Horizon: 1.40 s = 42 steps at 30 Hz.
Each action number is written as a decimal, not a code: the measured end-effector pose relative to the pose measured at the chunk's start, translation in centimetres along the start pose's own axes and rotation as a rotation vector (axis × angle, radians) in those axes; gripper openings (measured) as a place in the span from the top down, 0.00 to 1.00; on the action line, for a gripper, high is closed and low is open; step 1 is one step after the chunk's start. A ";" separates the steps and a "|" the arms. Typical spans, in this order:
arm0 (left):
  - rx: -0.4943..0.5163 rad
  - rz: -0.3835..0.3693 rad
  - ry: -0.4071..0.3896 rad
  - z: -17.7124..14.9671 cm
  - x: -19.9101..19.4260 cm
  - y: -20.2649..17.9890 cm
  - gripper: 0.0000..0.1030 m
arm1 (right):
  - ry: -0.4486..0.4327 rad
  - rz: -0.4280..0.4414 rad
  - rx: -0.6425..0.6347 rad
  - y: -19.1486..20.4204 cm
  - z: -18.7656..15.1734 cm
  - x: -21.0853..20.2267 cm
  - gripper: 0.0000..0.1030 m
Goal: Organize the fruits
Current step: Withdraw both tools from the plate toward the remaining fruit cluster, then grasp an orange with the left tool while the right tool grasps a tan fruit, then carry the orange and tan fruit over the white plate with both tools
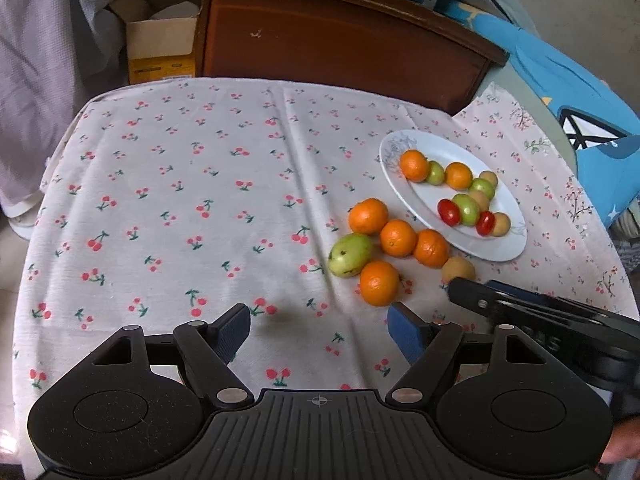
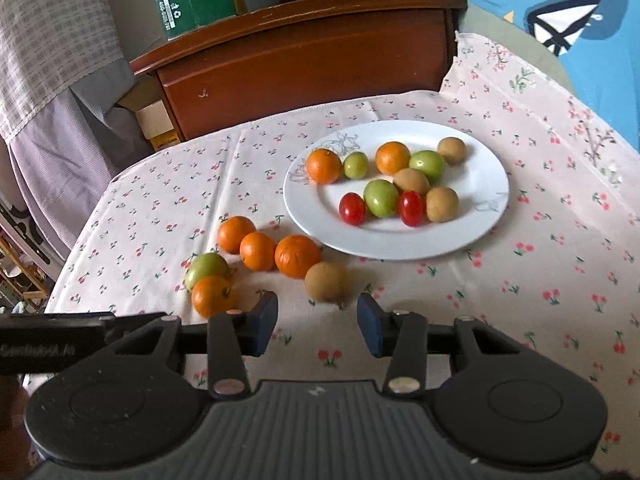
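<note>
**Right gripper lines up on the loose brown fruit**

The brown fruit point(image 2: 327, 283) lies on the cloth off the near rim of the white plate point(image 2: 472, 236), straight ahead of the right gripper point(image 2: 317, 322). Its jaws stand apart, empty, the fruit just beyond the pads. The gripper tilts downward toward it. The left gripper point(image 1: 319, 330), wide open and empty, hovers farther off, nearer the closest orange point(image 1: 379, 283).

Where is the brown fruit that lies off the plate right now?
In the right wrist view the brown fruit lies on the cloth just ahead of the open right gripper, beside the nearest orange and short of the white plate.
</note>
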State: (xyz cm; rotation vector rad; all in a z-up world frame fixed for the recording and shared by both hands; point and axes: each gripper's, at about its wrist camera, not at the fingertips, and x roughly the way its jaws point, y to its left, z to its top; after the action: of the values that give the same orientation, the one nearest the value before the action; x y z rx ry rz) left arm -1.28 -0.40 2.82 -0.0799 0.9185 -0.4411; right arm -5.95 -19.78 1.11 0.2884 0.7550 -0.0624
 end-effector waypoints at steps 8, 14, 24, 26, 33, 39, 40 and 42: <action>0.029 -0.033 -0.022 -0.1 0.8 -1.0 0.28 | 0.002 -0.021 -0.051 0.1 0.5 1.8 0.72; 0.064 -0.056 -0.022 -0.3 1.7 -2.2 0.35 | 0.061 -0.028 -0.085 0.2 1.3 0.9 0.73; 0.055 -0.061 -0.041 -0.3 3.2 -3.5 0.58 | 0.052 -0.006 -0.089 -1.0 3.0 -2.2 0.73; 0.055 -0.054 -0.048 -0.2 3.4 -3.7 0.63 | 0.046 -0.002 -0.056 -1.3 3.1 -2.0 0.73; 0.059 -0.031 -0.071 -0.2 3.7 -3.7 0.75 | 0.066 0.013 -0.009 -1.6 3.1 -1.4 0.73; 0.064 -0.031 -0.074 -0.2 3.0 -3.7 0.75 | 0.082 0.034 -0.013 -1.3 2.8 -0.9 0.73; 0.061 -0.031 -0.074 -0.2 2.8 -3.6 0.75 | 0.082 0.035 -0.017 -1.3 2.7 -0.8 0.73; 0.058 -0.027 -0.074 -0.1 2.5 -3.6 0.75 | 0.077 0.028 -0.024 -1.2 2.7 -0.8 0.73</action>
State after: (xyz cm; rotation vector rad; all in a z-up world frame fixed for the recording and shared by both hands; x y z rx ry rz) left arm -1.29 -4.59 1.79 -0.0557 0.8321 -0.4860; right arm -4.94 -21.71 3.28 0.2791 0.8277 -0.0160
